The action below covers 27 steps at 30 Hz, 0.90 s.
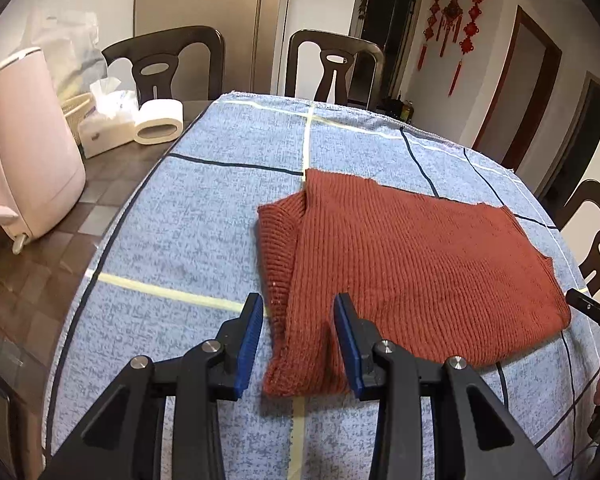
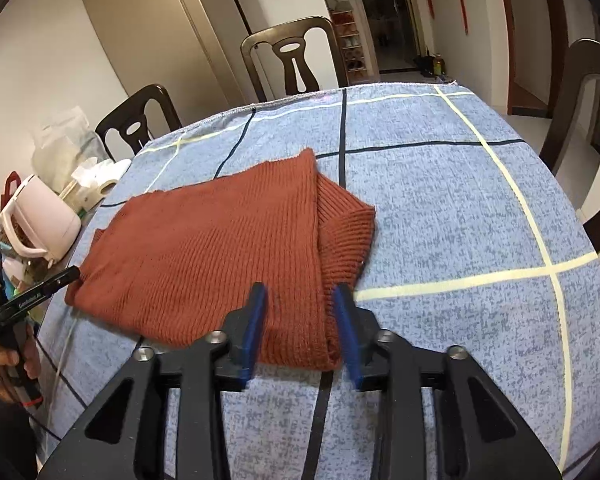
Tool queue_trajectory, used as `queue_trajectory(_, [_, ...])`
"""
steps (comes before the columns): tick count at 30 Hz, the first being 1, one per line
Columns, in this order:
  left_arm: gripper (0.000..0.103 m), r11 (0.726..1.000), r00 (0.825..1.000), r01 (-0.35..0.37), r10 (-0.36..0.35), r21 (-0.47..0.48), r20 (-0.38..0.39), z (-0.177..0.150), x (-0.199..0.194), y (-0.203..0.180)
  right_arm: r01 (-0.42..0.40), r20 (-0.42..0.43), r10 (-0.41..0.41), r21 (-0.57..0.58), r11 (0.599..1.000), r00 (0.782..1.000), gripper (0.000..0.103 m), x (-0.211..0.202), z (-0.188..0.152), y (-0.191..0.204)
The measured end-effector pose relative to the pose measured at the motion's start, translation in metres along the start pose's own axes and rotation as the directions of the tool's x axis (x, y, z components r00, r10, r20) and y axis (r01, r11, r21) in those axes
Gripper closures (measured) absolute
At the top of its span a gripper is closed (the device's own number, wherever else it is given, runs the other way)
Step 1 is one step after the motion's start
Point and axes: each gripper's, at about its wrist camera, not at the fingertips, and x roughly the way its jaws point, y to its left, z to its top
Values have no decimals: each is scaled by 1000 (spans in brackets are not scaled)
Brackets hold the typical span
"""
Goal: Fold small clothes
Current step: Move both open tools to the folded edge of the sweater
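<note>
Left wrist view: the left gripper (image 1: 297,306), jaws wide and empty, hovers at the rust sweater's (image 1: 412,264) near edge. Sweater lies partly folded on the blue cloth (image 1: 188,216); right gripper (image 2: 300,298) likewise gapes, empty; further folds probably remain.

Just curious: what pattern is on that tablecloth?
Mottled blue tablecloth with dark navy and pale yellow grid lines, clearest in the right wrist view.

White lettering on the left hand-held gripper (image 2: 32,300) reads roughly "GeoRobot"; its end is too blurred
</note>
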Motion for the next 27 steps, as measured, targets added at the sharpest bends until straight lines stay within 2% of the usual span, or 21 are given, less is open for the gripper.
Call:
queue_trajectory(1, [64,1000,1000,1,-1,3,0,0,0,-1,-1,4,1,8,1000,1000,54,0,1,-1])
queue_trajectory(5, [63,1000,1000,6,-6,8,-2,3,5,-2,-8,-1,8,17,1000,1000,53,3,3,-2])
queue_trajectory(13, [55,999,998,45,-46,-25,-33,10,27,7,-44,-36,45,32,999,998,49,20,7,-5])
queue_trajectory(16, [48,996,996,72,-73,-44,-40,13,37,14,-49,-33,51,44,998,998,48,25,11,-10])
queue_trajectory(22, [45,989,992,122,-125,-84,-32,21,50,27,-34,-39,37,80,996,999,47,37,18,-22])
queue_trajectory(25, [43,985,989,139,-142,-98,-28,24,54,25,-51,-31,55,98,994,998,45,42,22,-24])
queue_trajectory(27, [43,978,982,182,-186,-104,-31,25,54,22,-72,-35,76,106,992,996,45,44,24,-22])
